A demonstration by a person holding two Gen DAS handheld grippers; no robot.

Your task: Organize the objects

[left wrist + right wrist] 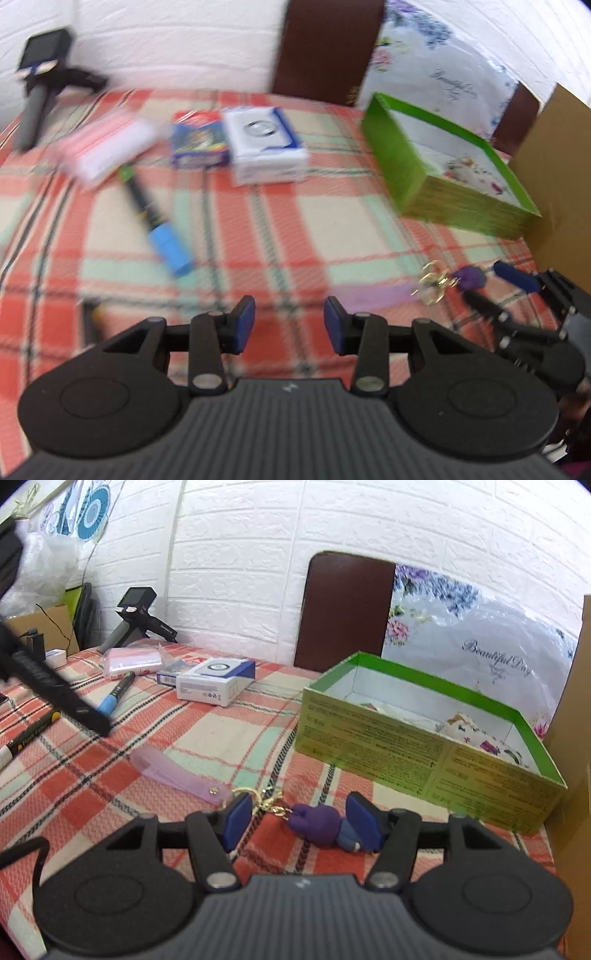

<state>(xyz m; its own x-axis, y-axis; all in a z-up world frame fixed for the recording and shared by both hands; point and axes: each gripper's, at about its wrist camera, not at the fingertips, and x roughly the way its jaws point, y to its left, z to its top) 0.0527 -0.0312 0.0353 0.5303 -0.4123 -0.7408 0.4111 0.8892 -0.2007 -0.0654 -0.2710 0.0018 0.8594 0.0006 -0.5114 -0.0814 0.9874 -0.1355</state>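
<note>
A purple figure keychain (317, 823) with a gold clasp (269, 801) and a pink strap (173, 771) lies on the plaid cloth. My right gripper (301, 823) stands open around the figure: the right pad is close beside its blue end and the left pad is apart from it. In the left wrist view the same keychain (469, 278) and my right gripper (495, 291) sit at the lower right. My left gripper (289, 325) is open with nothing between its pads, over the cloth. A blue-capped marker (155, 218) lies ahead of it to the left.
An open green box (424, 738) holding a floral pouch (476, 731) stands right of the keychain, against a cardboard wall (576, 738). Farther back lie a white box (266, 147), a blue card pack (197, 142) and a pink packet (107, 147). A yellow-black marker (29, 734) lies left.
</note>
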